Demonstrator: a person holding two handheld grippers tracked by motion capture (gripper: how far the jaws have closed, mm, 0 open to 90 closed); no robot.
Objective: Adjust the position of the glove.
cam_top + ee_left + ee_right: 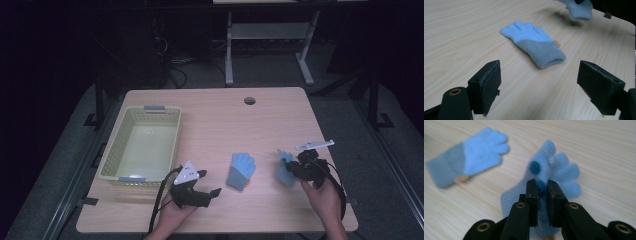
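The right gripper (542, 186) has its jaws pinched on a light-blue knit glove (554, 173), gripping a fold of the fuzzy fabric near the palm; the glove's fingers point away from the jaws, its long axis in line with them. It sits at the table's right side. The left gripper (539, 82) has its jaws spread wide with nothing between them, aimed at a second knit glove (534, 43) lying flat mid-table, blue fingers pointing away, grey ribbed cuff toward the gripper. The wooden table (260, 125) is pale, grained. A pale-green lattice plastic basket (111, 155) stands at the left, nothing inside.
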